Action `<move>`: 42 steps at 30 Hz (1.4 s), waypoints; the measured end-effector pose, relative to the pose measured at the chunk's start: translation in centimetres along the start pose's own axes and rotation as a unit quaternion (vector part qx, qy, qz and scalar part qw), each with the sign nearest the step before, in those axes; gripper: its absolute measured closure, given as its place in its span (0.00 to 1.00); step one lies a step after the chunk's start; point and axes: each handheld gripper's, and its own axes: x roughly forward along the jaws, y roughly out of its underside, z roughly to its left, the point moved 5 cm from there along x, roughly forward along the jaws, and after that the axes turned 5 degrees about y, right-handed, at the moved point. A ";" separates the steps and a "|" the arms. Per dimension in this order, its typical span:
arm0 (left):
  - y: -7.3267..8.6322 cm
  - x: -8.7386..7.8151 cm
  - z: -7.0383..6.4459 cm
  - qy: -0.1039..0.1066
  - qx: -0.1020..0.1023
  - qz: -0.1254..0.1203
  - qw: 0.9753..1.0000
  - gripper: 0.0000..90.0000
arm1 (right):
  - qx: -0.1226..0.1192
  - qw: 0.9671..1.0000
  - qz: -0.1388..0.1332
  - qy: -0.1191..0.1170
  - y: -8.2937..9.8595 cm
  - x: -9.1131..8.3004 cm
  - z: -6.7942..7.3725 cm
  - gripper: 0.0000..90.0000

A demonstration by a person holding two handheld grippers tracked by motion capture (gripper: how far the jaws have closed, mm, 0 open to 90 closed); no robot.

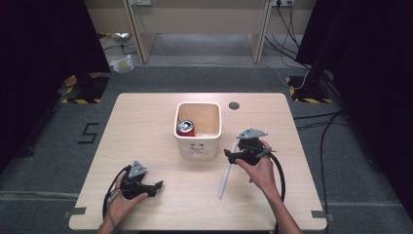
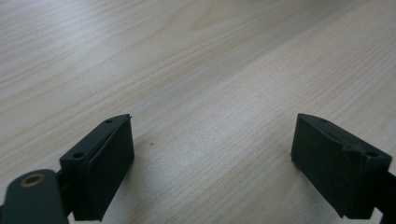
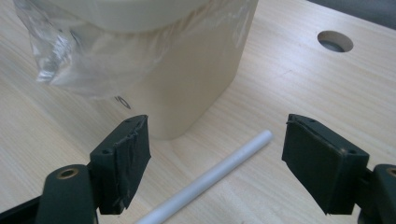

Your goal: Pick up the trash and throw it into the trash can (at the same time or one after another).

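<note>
A cream square bin (image 1: 198,146) stands mid-table, lined with clear plastic, with a red can (image 1: 185,128) lying inside. In the right gripper view the bin (image 3: 196,74) rises just beyond the jaws, plastic liner (image 3: 88,60) hanging over its side. A white tube (image 1: 226,171) lies on the table to the bin's right. My right gripper (image 1: 230,155) hovers open over the tube's far end; the tube (image 3: 210,179) runs between its spread jaws (image 3: 215,156), untouched. My left gripper (image 1: 157,187) rests open near the front left, only bare wood between its jaws (image 2: 212,151).
The wooden table (image 1: 146,122) has a round cable hole (image 1: 234,105) behind the bin, also seen as a hole (image 3: 335,41) in the right gripper view. Cables trail from both grippers toward the front edge. Desk legs, cables and floor clutter lie beyond the table.
</note>
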 end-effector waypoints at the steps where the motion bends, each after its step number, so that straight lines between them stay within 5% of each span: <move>1: 0.0 0.0 0.0 0.000 0.000 0.000 1.000 0.14 | 0.004 1.000 0.005 -0.005 0.6 0.4 0.2 0.27; 17: 0.0 0.0 0.0 0.000 0.000 -0.001 1.000 0.14 | 0.014 0.999 0.027 0.016 3.6 2.8 0.6 0.29; 24: 0.0 0.0 0.0 0.001 -0.002 -0.001 1.000 0.14 | 0.022 0.999 0.043 0.003 5.0 3.9 1.0 0.33; 42: 0.0 0.0 0.0 0.000 -0.001 -0.001 1.000 0.14 | 0.021 0.998 0.056 -0.004 6.1 4.0 0.4 0.48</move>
